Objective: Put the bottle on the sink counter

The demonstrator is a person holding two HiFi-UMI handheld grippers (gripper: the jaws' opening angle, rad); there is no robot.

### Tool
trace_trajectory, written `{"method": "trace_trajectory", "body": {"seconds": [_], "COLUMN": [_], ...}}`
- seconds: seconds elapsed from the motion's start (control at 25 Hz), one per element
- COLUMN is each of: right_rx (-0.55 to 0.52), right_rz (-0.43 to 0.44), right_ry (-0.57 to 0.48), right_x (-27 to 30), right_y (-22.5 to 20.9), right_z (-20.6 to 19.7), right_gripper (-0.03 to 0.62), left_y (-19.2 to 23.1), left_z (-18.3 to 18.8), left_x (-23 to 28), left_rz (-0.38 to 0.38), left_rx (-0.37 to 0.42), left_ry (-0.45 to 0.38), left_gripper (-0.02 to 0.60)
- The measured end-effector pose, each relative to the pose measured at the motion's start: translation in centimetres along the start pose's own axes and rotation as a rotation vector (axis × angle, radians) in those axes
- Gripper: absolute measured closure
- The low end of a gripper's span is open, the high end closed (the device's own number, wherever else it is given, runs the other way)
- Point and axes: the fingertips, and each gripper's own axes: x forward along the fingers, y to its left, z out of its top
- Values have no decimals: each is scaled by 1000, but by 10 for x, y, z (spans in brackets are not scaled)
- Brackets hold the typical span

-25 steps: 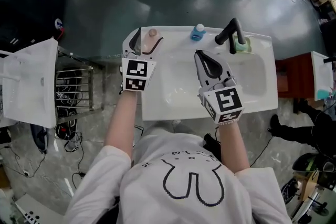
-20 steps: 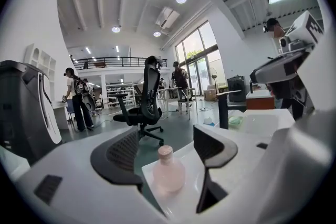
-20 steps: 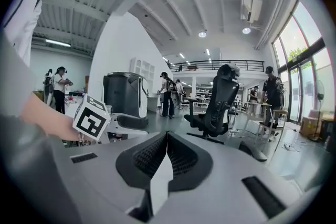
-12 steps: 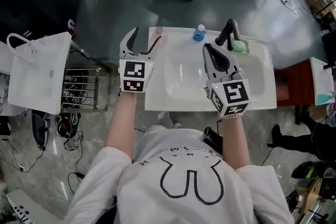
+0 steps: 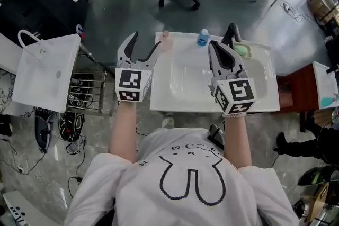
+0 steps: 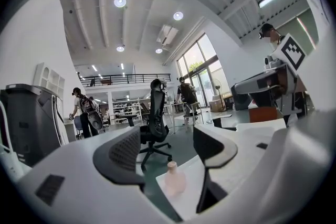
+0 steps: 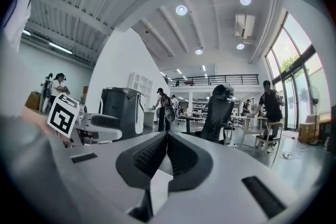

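Left fingers apart, white sink counter, grey office floor

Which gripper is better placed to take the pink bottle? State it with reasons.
Left. The left gripper has its jaws apart, and the pink bottle stands just ahead of them on the sink counter corner. The right gripper is shut, farther off over the basin.
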Motion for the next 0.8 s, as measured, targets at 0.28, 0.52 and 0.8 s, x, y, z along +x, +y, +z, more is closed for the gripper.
{"method": "trace_trajectory", "body": {"seconds": [0.28, 0.52, 0.8], "right_rx": [-25, -73, -79], "right_rz": [14, 25, 15], "right_ry": [-42, -80, -89], "right_x": [1, 1, -2], "right_y": [-2, -2, -9], "right_z": [22, 41, 49], "right_gripper": [565, 566, 566], "left_y": [7, 20, 25], "left_z": [28, 55, 69], "left_x": [-19, -30, -34], "left_rz": [30, 80, 103], "left_rx": [-31, -20, 10], "left_ry": [-66, -126, -144], "left_gripper": [275, 459, 572]}}
